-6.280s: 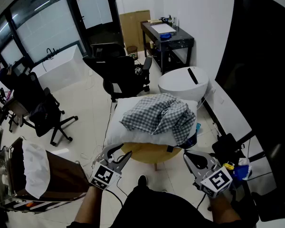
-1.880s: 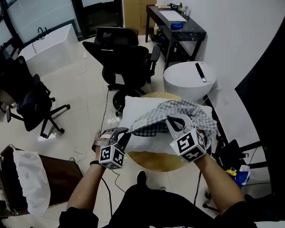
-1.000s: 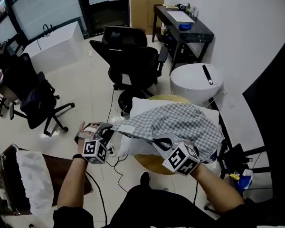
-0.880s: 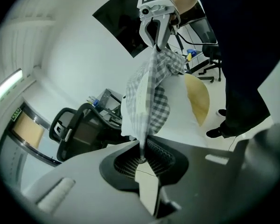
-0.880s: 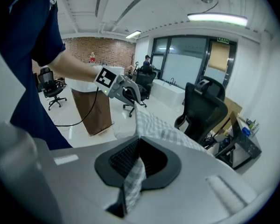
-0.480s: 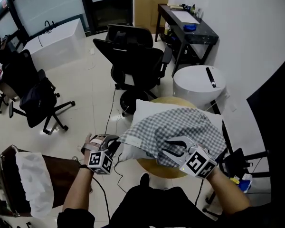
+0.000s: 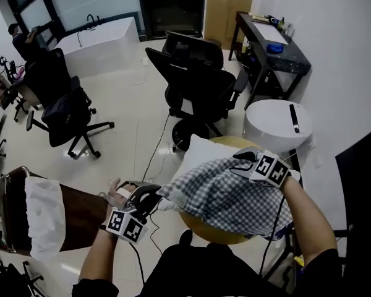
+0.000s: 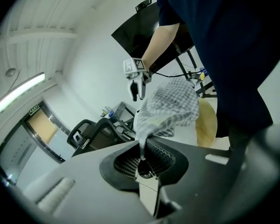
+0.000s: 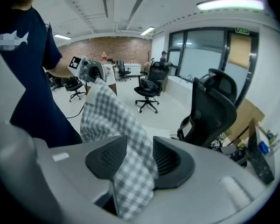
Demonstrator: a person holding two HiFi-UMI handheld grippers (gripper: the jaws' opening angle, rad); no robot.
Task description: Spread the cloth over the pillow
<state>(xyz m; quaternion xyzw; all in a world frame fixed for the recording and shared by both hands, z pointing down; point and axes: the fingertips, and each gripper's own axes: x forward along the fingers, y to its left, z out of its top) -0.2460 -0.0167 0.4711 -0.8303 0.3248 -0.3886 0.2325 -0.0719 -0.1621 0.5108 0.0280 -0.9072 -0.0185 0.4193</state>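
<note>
The checked cloth [image 7: 226,193] is seen draped over most of the white pillow [image 7: 198,153], which is sat on a small round wooden table [image 7: 204,231]; only the pillow's far-left corner is left bare. The cloth's near-left corner is pinched tight in the left gripper [image 7: 149,197], with the jaws closed right down on a thin bit of fabric. That corner is held out past the pillow's edge over the floor, so the cloth is pulled a bit that way. The right gripper [image 7: 242,164] is found at the pillow's far-right side, and its jaws have just been opened up wide. A fold of cloth is draped loose between the pads, not squeezed by them. Black office chairs [image 7: 198,79] are parked behind.
</note>
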